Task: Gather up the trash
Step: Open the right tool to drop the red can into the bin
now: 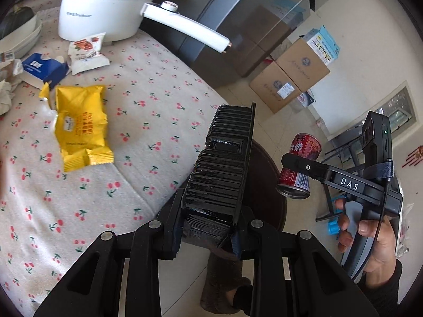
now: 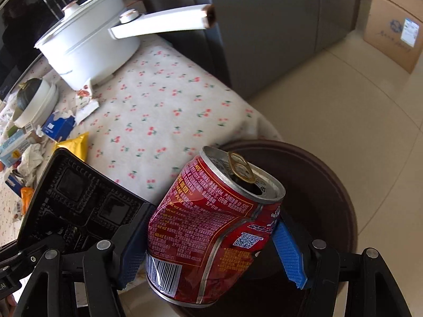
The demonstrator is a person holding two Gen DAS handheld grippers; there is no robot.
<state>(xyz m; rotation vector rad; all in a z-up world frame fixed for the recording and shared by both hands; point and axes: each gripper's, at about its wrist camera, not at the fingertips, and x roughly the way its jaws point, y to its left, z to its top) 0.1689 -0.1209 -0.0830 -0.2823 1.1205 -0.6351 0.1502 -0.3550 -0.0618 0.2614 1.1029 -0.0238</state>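
My left gripper (image 1: 208,237) is shut on a black ribbed plastic tray (image 1: 219,163), held on edge near the table's corner. The tray's inner side also shows at the left of the right wrist view (image 2: 79,200). My right gripper (image 2: 211,256) is shut on a dented red drink can (image 2: 216,227), with its blue pads (image 2: 289,256) pressed on both sides. The can (image 1: 301,169) hangs tilted over a dark brown round bin (image 2: 317,185) on the floor. A hand (image 1: 370,243) holds the right gripper's handle.
The cherry-print tablecloth (image 1: 148,121) carries a yellow wrapper (image 1: 79,126), a white snack packet (image 1: 87,52), a blue carton (image 1: 42,68), crumpled tissue (image 2: 31,158) and a white pot (image 1: 103,8) with a long handle. Cardboard boxes (image 1: 288,79) stand on the tiled floor beside a grey cabinet (image 2: 264,26).
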